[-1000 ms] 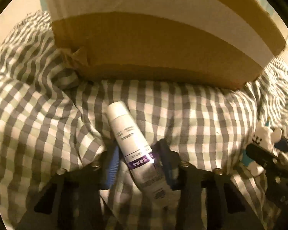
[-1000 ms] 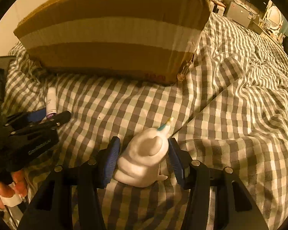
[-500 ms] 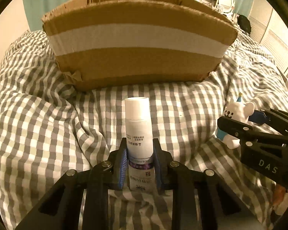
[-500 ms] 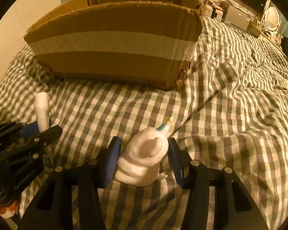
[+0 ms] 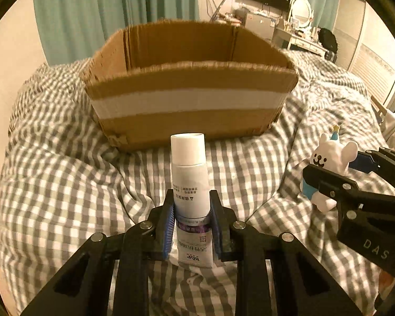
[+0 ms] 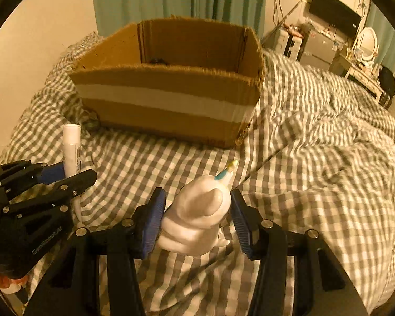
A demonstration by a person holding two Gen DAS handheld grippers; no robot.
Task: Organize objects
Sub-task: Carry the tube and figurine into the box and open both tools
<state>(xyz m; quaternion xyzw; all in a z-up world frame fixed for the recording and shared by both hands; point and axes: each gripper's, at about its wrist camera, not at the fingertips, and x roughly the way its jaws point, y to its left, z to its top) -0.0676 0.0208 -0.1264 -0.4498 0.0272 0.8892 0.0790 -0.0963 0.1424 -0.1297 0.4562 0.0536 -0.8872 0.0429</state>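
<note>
My left gripper point(image 5: 191, 205) is shut on a white tube point(image 5: 188, 173) with a purple band, held upright above the bed; it also shows in the right wrist view point(image 6: 71, 148). My right gripper point(image 6: 197, 205) is shut on a white bear toy point(image 6: 197, 218) with a small party hat; the toy also shows at the right of the left wrist view point(image 5: 329, 163). An open cardboard box point(image 5: 189, 100) with a white tape band stands ahead of both grippers on the checked bedspread, also in the right wrist view point(image 6: 168, 100).
The grey and white checked bedspread point(image 6: 316, 158) is rumpled into folds. Teal curtains point(image 5: 105, 13) hang behind the box. A TV, a dresser and a round mirror point(image 5: 300, 8) stand at the far right. A small dark thing point(image 6: 155, 60) lies inside the box.
Both grippers have lifted with their objects. The tube went from lying on the bed to upright in the left gripper. The box's open inside has come into view.
</note>
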